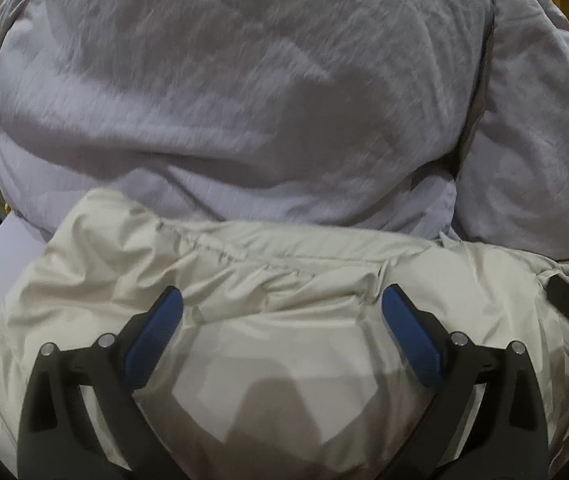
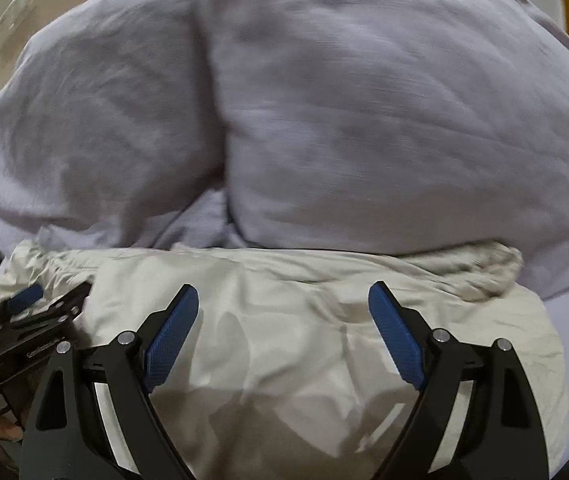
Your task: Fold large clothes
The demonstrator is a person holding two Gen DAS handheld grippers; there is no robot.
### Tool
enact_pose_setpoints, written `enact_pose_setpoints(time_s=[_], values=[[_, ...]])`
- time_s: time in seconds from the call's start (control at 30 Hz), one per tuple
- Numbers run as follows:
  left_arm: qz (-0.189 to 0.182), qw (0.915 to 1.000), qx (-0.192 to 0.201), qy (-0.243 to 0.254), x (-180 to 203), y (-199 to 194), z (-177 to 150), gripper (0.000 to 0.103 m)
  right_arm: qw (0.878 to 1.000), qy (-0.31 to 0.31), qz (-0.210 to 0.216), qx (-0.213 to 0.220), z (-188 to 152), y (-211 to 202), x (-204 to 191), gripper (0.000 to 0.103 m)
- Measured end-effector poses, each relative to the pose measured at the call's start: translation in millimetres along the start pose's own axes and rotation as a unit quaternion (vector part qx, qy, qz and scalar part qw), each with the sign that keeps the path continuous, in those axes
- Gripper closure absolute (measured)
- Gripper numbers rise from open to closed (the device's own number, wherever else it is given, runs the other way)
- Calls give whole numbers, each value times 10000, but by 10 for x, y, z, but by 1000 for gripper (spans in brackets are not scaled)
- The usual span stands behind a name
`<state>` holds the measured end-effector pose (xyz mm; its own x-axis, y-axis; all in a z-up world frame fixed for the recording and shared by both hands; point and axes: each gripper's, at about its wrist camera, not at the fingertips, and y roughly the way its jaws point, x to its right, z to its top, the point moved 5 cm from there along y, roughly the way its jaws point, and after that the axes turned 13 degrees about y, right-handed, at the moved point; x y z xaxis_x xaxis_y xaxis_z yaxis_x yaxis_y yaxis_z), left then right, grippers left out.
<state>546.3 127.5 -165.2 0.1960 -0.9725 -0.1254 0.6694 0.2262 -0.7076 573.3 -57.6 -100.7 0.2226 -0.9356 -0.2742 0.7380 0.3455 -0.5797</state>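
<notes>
Both grippers, left gripper (image 1: 282, 300) and right gripper (image 2: 283, 298), hover with jaws wide and empty over the cream jacket (image 1: 284, 344), likely between folds, beside lavender bedding (image 1: 244, 100).

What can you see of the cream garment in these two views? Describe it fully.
The cream garment is smooth, slightly shiny, puffy fabric with creases, a stitched seam across and a gathered edge at one end. It lies flat, its far edge meeting the lilac bedding. Both open grippers are above it, gripping nothing.
</notes>
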Motion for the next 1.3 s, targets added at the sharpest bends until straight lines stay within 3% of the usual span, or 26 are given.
enact_pose_setpoints(time_s=[0.23, 0.7, 1.3], values=[[94, 9998, -180, -18, 60, 277, -89, 3, 9991, -138, -179, -350, -242, 361, -119, 14], [143, 9997, -220, -21, 82, 567, -297, 2, 9993, -44, -189, -326, -380, 554, -27, 10], [150, 9996, -225, -21, 26, 504, -366, 2, 9993, -45, -189, -310, -408, 516, -31, 8]])
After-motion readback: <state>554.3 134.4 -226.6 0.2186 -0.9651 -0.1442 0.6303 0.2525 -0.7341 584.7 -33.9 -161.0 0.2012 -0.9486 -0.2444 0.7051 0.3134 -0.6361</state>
